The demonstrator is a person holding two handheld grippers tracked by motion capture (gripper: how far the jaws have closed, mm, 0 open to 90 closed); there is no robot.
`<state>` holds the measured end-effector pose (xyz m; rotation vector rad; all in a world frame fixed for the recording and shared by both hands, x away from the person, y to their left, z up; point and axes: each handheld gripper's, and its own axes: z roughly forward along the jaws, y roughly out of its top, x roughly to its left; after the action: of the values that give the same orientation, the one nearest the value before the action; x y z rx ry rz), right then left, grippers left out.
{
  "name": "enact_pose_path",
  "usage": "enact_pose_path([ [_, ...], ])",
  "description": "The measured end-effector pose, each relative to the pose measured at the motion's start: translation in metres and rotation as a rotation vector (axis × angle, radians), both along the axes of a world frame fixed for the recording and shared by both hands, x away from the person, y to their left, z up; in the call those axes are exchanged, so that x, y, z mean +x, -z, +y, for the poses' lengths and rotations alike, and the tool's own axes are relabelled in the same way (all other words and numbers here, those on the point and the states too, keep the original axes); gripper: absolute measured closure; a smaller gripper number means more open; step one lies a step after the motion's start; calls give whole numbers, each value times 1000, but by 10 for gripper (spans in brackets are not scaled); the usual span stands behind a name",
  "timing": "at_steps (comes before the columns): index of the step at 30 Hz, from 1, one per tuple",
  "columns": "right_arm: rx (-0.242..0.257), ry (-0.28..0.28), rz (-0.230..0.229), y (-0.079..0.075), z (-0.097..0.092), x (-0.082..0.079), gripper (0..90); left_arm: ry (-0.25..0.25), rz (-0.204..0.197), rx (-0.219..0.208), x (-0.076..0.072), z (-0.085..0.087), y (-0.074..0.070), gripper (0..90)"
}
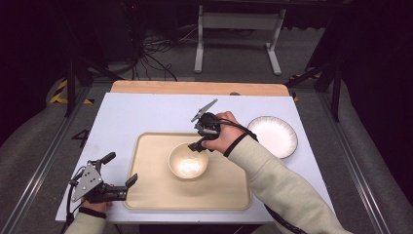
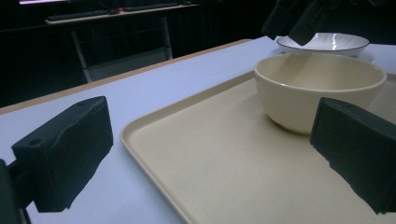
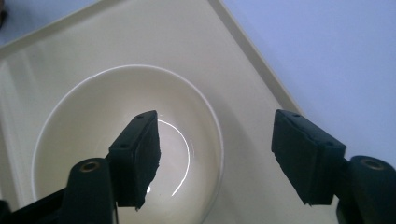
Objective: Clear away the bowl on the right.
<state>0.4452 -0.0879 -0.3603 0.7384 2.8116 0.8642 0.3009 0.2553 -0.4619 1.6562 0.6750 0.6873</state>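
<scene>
The right gripper (image 1: 199, 145) is held above the far-right part of the bowl's rim, its jaws spread wide with nothing between them; in the right gripper view one jaw is seen over the bowl's (image 3: 126, 144) hollow and the other outside the wall, over the tray (image 3: 243, 112). A rim pinch appears to be the step in hand. For this to be done well, the gripper should be lowered straight until the wall is seated deep between the jaws, then closed squarely across the rim so the glazed wall is not let slip.

The bowl (image 1: 188, 161) is set upright, mouth up, near the middle of the tray (image 1: 146, 195), toward the counter's (image 1: 146, 112) near edge. Being round, it has no long axis across the counter; its only axis is vertical.

The left gripper (image 1: 120, 171) is also held apart, at the tray's near-left corner.
</scene>
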Motion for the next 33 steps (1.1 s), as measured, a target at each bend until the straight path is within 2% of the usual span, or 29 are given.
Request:
enact_pose_path([
  [7, 51, 2, -44, -13, -10, -8, 288, -1, 1, 1, 0, 0, 0, 2],
  [13, 80, -3, -60, -16, -19, -13, 255, -1, 4, 5, 0, 0, 0, 2],
  [15, 81, -19, -66, -15, -21, -14, 253, -1, 2, 2, 0, -1, 0, 2],
  [23, 71, -11, -84, -20, -30, -18, 251, 0, 1, 1, 0, -1, 0, 2],
  [33, 83, 36, -102, -31, -63, -26, 238, 0, 6, 4, 1, 0, 0, 2],
])
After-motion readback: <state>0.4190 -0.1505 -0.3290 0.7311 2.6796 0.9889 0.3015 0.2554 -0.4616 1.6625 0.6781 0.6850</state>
